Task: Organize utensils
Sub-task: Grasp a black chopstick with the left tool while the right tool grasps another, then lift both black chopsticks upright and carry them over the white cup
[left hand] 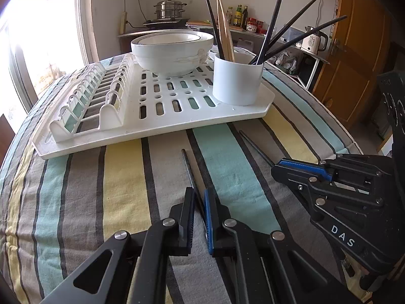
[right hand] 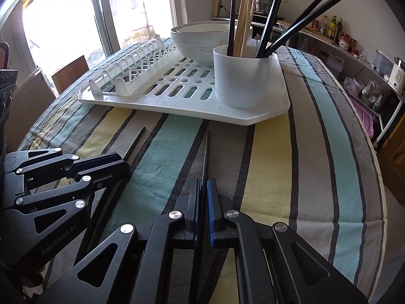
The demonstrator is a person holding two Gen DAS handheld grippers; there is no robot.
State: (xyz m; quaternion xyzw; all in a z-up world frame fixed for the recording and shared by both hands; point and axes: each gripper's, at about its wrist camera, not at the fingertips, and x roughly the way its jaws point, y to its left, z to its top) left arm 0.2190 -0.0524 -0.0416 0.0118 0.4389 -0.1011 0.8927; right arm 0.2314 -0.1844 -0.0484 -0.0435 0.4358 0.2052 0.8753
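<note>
Two dark chopsticks lie on the striped tablecloth. My left gripper is shut on one dark chopstick, whose tip points toward the rack. My right gripper is shut on the other dark chopstick; it also shows in the left wrist view. Each gripper appears in the other's view: the right, the left. A white utensil cup stands on the rack's front right corner, holding several dark and bamboo chopsticks.
A white dish rack lies on the round table, with stacked white bowls at its back and plate slots on its left. Counter with pot, bottles and kettle stands behind.
</note>
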